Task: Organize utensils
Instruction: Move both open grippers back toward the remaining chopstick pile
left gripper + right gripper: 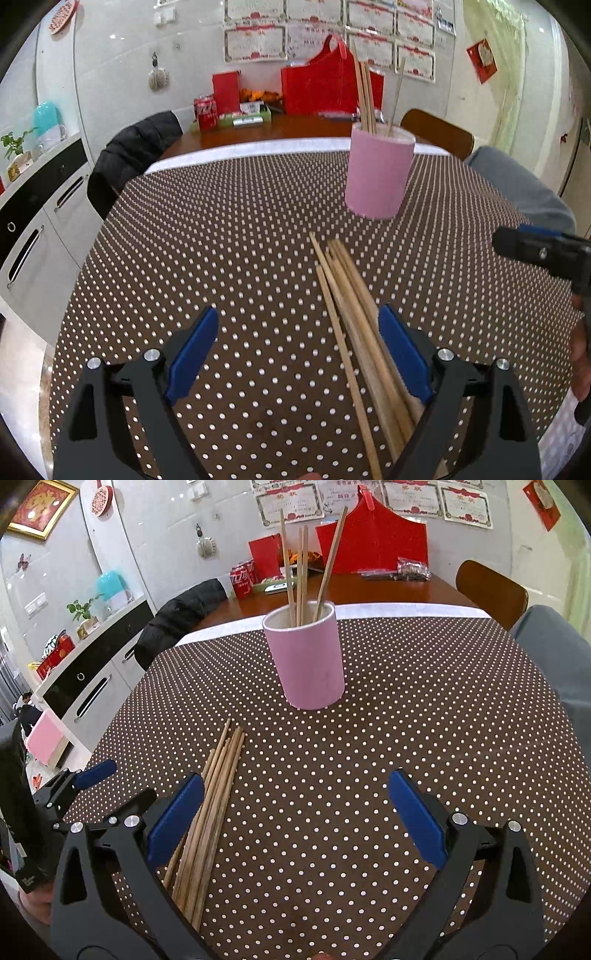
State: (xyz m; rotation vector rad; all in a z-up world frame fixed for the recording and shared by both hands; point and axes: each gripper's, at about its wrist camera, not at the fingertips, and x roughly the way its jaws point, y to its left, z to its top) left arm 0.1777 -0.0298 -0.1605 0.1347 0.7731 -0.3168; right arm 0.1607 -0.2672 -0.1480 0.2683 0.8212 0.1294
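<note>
A pink cylindrical holder (377,173) (306,657) stands upright on the dotted tablecloth with several wooden chopsticks (301,572) standing in it. A bundle of several loose wooden chopsticks (354,321) (210,805) lies flat on the cloth in front of it. My left gripper (299,350) is open and empty, the bundle lying next to its right finger. My right gripper (295,816) is open and empty, the bundle lying next to its left finger. The right gripper's tip shows in the left wrist view (517,243); the left gripper's tip shows in the right wrist view (92,773).
The brown polka-dot tablecloth (424,720) covers the near table. Behind it on bare wood stand red gift bags (373,542), cola cans (242,578) and small boxes. A dark jacket hangs on a chair (136,147) at left; a wooden chair (491,590) at right.
</note>
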